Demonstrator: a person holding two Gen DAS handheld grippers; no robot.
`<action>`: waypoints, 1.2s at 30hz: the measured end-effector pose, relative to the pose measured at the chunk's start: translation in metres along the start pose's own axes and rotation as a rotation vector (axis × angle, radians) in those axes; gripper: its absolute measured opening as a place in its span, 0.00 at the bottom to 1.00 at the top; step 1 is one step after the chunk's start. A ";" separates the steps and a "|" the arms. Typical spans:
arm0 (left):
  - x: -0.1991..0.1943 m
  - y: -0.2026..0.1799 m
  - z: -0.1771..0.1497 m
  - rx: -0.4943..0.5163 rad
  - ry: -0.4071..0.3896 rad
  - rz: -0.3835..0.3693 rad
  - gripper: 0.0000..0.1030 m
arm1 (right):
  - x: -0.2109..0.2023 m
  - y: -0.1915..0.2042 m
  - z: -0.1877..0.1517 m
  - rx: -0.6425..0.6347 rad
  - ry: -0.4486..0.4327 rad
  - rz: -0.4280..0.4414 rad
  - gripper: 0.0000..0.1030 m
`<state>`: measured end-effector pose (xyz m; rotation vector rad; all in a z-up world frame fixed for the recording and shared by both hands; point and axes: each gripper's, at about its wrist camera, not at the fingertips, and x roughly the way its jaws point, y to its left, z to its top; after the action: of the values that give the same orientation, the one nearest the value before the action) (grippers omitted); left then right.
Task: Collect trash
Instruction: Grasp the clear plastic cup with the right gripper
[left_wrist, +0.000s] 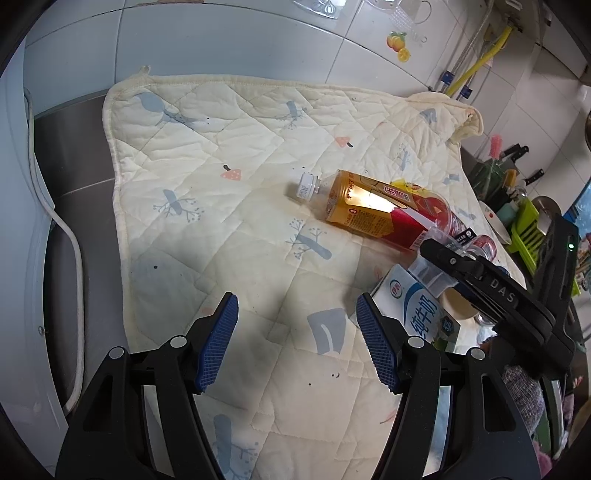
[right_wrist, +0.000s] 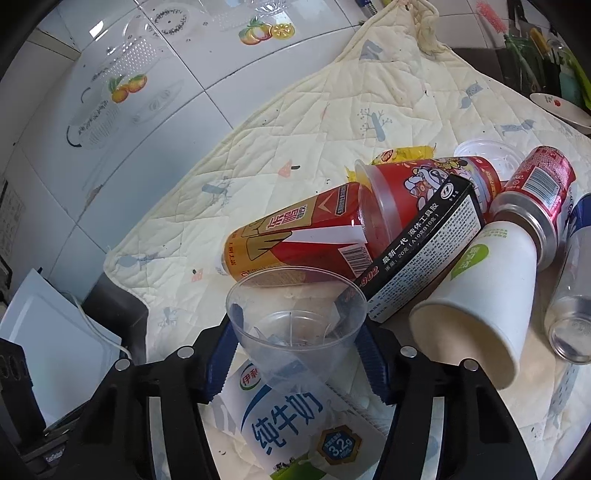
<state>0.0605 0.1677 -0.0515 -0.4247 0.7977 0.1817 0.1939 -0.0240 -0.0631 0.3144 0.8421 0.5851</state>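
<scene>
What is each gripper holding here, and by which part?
The right gripper grips the clear plastic cup by its lower sidewall. The left gripper is open, holding nothing.

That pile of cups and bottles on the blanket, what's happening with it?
A person is clearing up rubbish with a handheld gripper in each hand. The right gripper has its jaws around a clear plastic cup at the near edge of the pile, above a milk carton. The left gripper hangs open and empty over the quilted cloth. A tea bottle, a paper cup and a red can lie uncollected.
</scene>
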 end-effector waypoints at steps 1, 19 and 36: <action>0.000 -0.001 -0.001 -0.001 0.002 0.000 0.64 | -0.004 0.002 -0.001 -0.011 -0.010 -0.003 0.56; 0.012 -0.069 -0.012 -0.021 0.114 -0.018 0.72 | -0.120 -0.038 -0.023 -0.122 -0.173 -0.079 0.56; 0.068 -0.117 -0.009 -0.213 0.233 0.100 0.75 | -0.182 -0.135 -0.059 -0.020 -0.248 -0.140 0.56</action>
<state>0.1381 0.0589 -0.0715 -0.6152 1.0346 0.3164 0.1021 -0.2391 -0.0555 0.3004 0.6138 0.4136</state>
